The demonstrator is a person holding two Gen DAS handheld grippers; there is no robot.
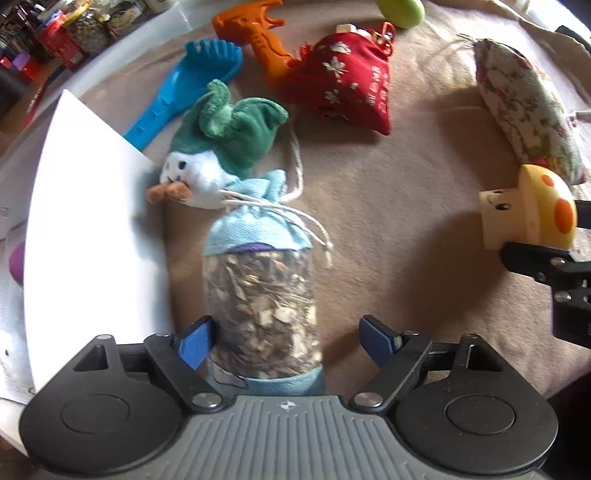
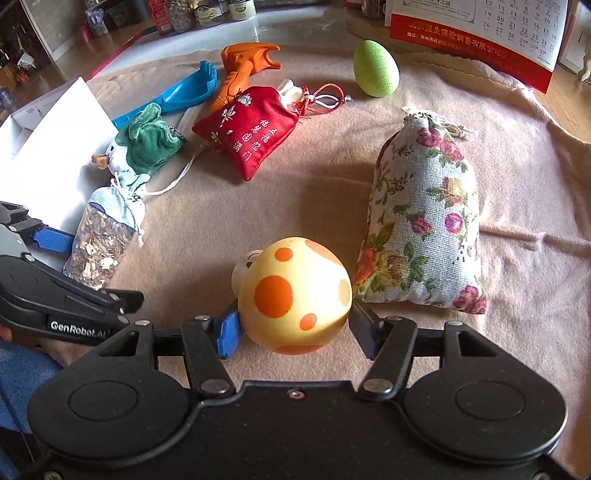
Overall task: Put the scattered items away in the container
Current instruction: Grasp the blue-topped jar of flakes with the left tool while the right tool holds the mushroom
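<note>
Right wrist view: right gripper (image 2: 291, 328) jaws pinch the spotted mushroom toy (image 2: 293, 295); left gripper (image 1: 284, 343) jaws spread around the herb sachet (image 1: 260, 310).

Sunlit beige cloth (image 2: 369, 192) on a table, jars (image 2: 207, 11) and calendar (image 2: 480, 33) behind.

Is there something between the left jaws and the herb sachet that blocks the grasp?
Nothing visible does. The left gripper already straddles the herb sachet; its jaws stand open, one on each side. The white box lies close beside it.
</note>
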